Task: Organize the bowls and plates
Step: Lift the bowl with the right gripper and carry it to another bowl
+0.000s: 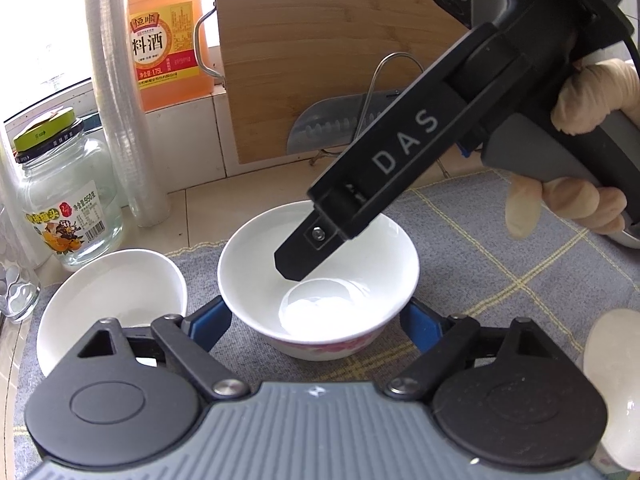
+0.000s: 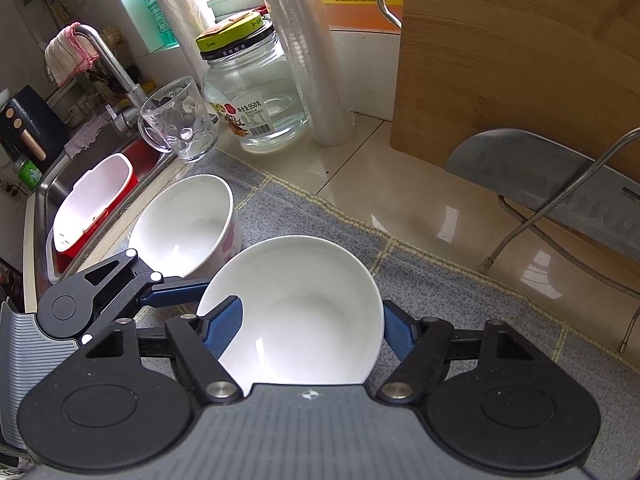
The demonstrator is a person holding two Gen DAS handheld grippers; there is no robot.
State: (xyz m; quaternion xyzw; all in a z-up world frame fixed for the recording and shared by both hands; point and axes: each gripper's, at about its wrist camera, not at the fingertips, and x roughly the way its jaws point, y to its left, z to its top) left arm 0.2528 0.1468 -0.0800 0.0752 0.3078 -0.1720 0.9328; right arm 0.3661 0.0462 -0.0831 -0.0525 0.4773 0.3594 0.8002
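Note:
A white bowl with a pink flower pattern stands on the grey checked mat. My left gripper is open, its blue fingers at either side of this bowl's base. My right gripper reaches down into the bowl; in the right wrist view one blue finger is inside the rim of the bowl and the other outside. A second white bowl sits to the left, also shown in the right wrist view.
A glass jar, a stack of clear cups, a cooking wine bottle, a bamboo board and a cleaver on a wire stand line the back. A glass mug and the sink lie left.

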